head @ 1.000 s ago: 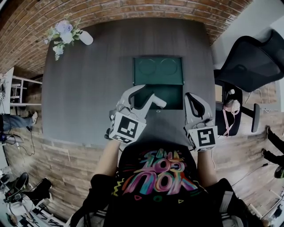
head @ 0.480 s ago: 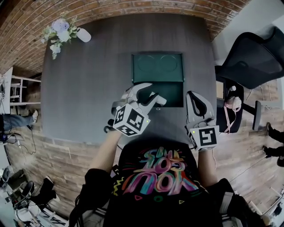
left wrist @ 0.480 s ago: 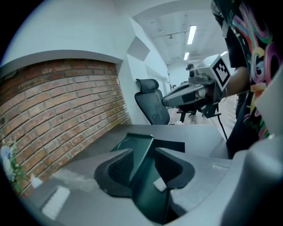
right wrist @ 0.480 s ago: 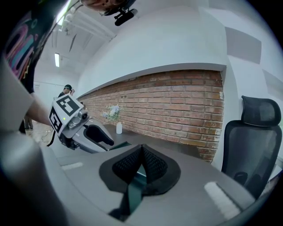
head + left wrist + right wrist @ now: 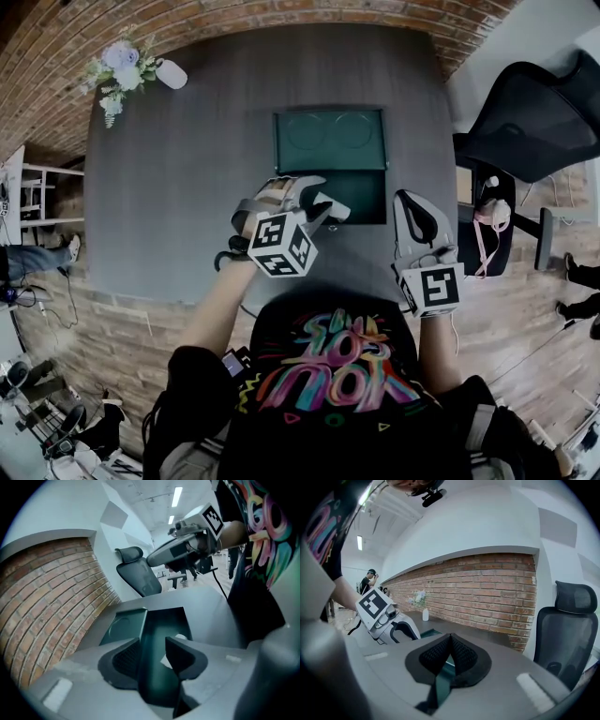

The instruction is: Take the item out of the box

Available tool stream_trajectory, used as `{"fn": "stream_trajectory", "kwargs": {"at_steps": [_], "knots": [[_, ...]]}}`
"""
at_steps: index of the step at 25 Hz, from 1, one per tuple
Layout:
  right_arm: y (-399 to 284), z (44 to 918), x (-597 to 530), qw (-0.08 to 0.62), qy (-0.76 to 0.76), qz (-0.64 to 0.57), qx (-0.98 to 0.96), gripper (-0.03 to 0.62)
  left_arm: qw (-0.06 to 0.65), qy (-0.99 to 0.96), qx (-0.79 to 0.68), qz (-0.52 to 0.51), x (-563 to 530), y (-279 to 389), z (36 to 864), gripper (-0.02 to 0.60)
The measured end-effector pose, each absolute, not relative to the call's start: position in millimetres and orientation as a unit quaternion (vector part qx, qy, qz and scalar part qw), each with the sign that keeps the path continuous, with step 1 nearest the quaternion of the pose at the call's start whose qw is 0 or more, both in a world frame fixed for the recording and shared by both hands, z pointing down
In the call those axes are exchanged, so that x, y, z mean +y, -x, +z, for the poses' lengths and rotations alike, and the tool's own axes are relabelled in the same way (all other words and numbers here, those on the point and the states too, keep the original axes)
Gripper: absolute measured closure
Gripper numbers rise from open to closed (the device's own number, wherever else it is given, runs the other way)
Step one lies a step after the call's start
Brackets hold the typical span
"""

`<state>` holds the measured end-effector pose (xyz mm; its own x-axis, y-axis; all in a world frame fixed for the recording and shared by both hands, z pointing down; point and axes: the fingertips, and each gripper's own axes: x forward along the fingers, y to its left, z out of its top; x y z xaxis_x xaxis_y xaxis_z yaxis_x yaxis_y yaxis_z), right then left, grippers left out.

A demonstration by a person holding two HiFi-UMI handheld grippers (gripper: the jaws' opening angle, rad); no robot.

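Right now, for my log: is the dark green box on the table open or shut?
Open: the dark green box shows its inside, its lid lying flat behind it.

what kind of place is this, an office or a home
Probably an office or studio workspace: a dark grey table set against a bare brick wall, a black mesh office chair beside it, and strip lights on a white ceiling.

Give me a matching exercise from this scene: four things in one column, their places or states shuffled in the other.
1. box
2. vase
3. office chair
4. right tool

a. jaws together
b. far left corner of the table
c. lid open, middle of the table
d. off the table, to its right

Pairs: 1-c, 2-b, 3-d, 4-a.
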<state>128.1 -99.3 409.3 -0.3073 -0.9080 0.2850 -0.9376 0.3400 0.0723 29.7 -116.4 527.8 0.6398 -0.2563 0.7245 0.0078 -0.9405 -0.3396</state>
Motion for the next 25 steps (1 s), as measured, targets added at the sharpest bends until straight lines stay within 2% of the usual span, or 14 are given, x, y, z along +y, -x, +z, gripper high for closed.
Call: {"fn": "stream_trajectory", "kwargs": {"at_steps": [9,15,21,25], "knots": [[-125,411,-99,0.144,-0.571,0.056,-0.807,0.592,0.196,0.863,-0.021,-0.466,-103,-38,555,0.410],[-128,411,-98,0.142,-0.575,0.057,-0.804,0.592,0.190,0.841,-0.085,-0.500,-93,-40,578,0.400],[-138,410,-97,0.132,-0.586,0.064,-0.797,0.592,0.233,0.798,-0.125,-0.542,-94,-38,601,0.393],[-140,412,-97,0.129,-0.589,0.069,-0.795,0.592,0.235,0.781,-0.149,-0.559,-93,-38,610,0.385]]}}
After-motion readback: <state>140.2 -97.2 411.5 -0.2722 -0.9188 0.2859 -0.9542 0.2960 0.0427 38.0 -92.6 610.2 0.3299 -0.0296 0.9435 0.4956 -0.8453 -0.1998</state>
